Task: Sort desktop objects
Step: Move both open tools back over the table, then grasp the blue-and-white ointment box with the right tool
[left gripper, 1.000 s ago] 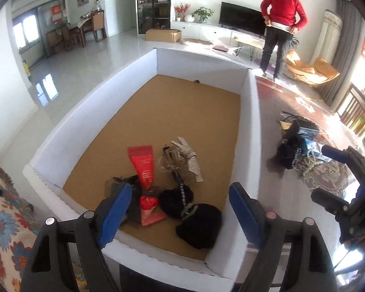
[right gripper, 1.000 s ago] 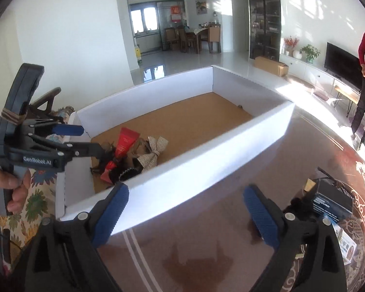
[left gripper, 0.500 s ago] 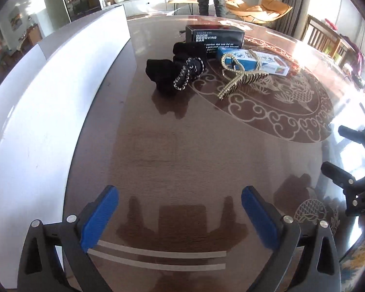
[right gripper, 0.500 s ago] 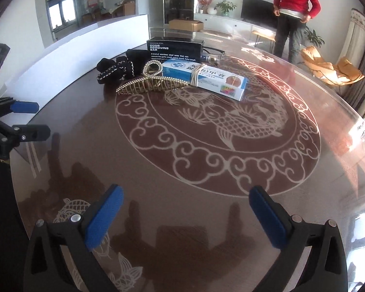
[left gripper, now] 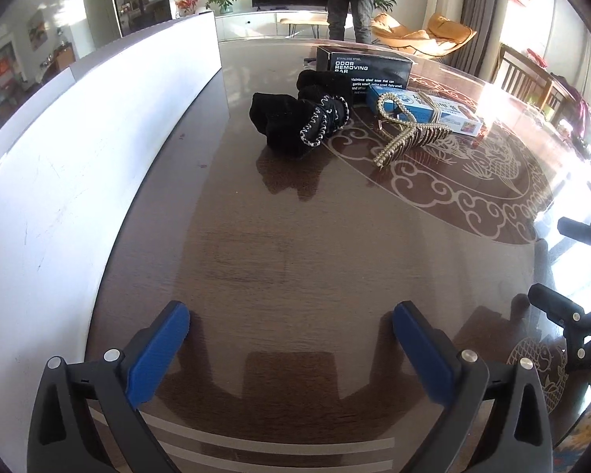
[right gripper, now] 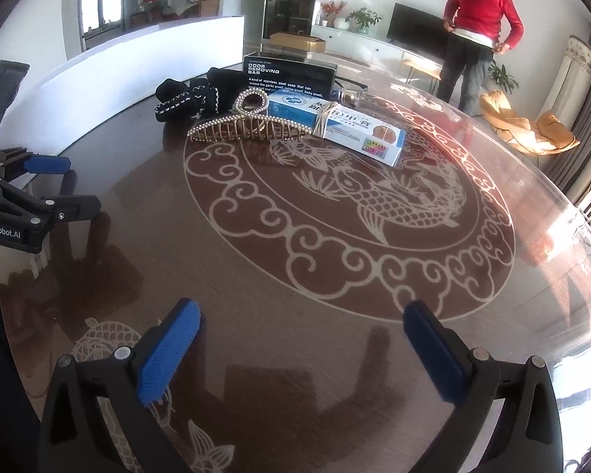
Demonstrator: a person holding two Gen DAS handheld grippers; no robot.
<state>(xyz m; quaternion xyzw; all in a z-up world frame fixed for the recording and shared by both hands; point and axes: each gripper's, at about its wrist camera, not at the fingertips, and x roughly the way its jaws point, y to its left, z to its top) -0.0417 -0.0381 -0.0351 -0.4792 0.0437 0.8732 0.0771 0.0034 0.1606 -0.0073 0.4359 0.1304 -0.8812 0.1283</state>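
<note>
On the glass table [right gripper: 335, 276] | black box [right gripper: 291, 75] reads "ODOR REMOVING BAR" | left gripper [left gripper: 291, 339], marked "GenRobot.AI", wide open, empty | right gripper [right gripper: 301, 343] wide open, empty

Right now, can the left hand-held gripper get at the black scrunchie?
Probably yes. The left hand-held gripper is open, with only bare table between it and the black scrunchie, which lies at the pile's near edge.

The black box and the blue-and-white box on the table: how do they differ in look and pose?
The black box stands on its long edge with white lettering; the blue-and-white box lies flat, with a rubber band around it. The black box sits farther back; the blue-and-white box lies nearer. Both are rectangular cartons, and neither is held.
</note>
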